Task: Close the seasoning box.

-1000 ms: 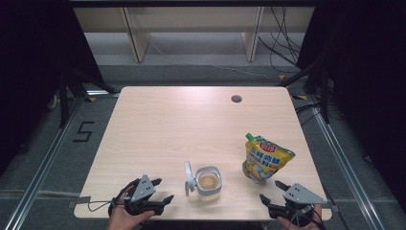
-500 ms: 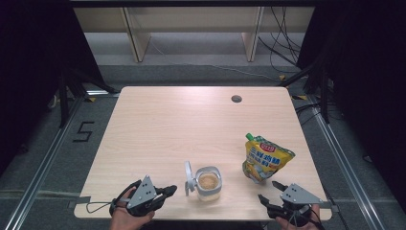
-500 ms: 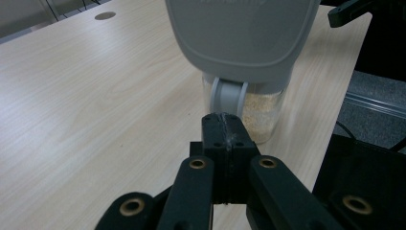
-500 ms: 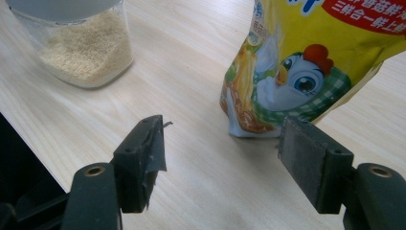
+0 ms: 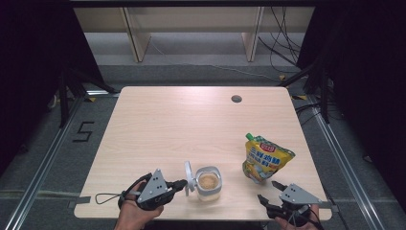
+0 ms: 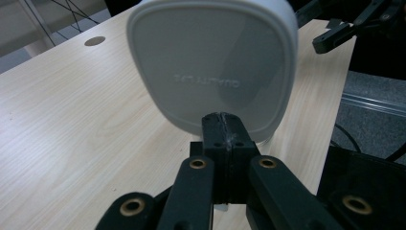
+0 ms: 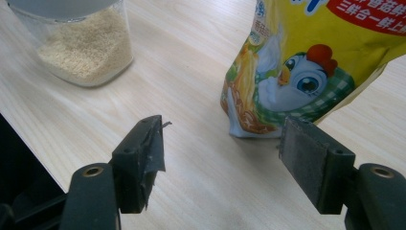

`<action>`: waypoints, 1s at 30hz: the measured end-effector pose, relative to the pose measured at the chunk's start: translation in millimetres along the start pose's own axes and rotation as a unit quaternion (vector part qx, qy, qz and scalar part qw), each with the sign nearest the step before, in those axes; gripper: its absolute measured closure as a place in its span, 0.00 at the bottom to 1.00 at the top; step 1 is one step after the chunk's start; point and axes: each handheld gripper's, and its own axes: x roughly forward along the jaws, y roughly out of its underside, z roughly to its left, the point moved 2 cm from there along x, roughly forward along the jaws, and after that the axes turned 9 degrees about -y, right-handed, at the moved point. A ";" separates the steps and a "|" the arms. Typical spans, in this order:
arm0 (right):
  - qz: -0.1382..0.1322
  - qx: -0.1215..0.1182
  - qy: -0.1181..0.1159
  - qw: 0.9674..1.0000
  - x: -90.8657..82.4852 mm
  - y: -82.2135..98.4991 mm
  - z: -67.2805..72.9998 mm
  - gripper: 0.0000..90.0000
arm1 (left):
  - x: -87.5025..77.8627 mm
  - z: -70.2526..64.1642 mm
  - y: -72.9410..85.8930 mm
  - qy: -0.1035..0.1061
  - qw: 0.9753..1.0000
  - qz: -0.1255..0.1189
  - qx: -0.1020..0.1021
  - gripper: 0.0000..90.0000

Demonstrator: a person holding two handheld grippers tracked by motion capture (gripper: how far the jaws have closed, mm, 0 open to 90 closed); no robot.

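Since a second ago, the left gripper (image 5: 179,183) has closed its jaws, now pinched on the raised white lid (image 6: 213,62) of the jar (image 5: 209,184) near the table's (image 5: 191,120) front edge, so the jar seems ready for filling. Beside the yellow pouch (image 5: 265,159), the right gripper (image 5: 268,191) waits with fingers wide, holding nothing.

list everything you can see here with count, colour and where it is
jar: 1, clear with beige grains, near table edge, centre
lid: 1, white, flipped up at the jar's left side
pouch: 1, yellow with green spout, right of the jar
table: 1, light wood, dark round hole near far edge
shelf unit: 1, pale wood, behind the table
left claw: 1, black, shut at the lid's edge
right claw: 1, black, open, before the pouch
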 end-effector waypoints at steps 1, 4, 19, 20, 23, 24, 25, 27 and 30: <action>0.003 0.006 -0.004 1.000 0.3 0.2 1.1 0.37 | 0.8 -1.6 -0.7 0.001 1.000 0.001 -0.002 0.99; 0.001 0.002 -0.003 1.000 1.0 -0.2 1.1 0.37 | 2.8 -3.1 -3.5 0.008 1.000 0.000 0.002 0.99; 0.004 0.002 -0.006 1.000 1.1 0.0 1.3 0.36 | 4.0 -2.3 -13.4 0.009 1.000 -0.014 -0.002 0.96; 0.002 -0.001 -0.003 1.000 1.4 -0.1 0.9 0.36 | 2.8 -1.8 -14.0 0.010 1.000 -0.013 -0.003 0.94; 0.005 0.003 -0.007 1.000 1.3 -0.2 1.8 0.36 | -0.5 -0.5 -14.4 0.008 1.000 -0.016 -0.005 0.91; 0.004 0.003 -0.006 1.000 1.1 -0.2 1.7 0.36 | -2.0 0.8 -13.9 0.006 1.000 -0.019 -0.005 0.89; 0.003 0.002 -0.004 1.000 0.9 -0.2 1.6 0.36 | -3.3 2.1 -12.9 0.010 1.000 -0.023 -0.010 0.86; 0.003 0.001 -0.004 1.000 0.7 -0.2 1.5 0.36 | -7.4 5.9 -11.3 0.016 0.999 -0.025 -0.014 0.80; 0.003 0.001 -0.004 1.000 0.9 -0.1 1.3 0.36 | -13.5 12.2 -8.1 0.015 0.999 -0.034 -0.023 0.70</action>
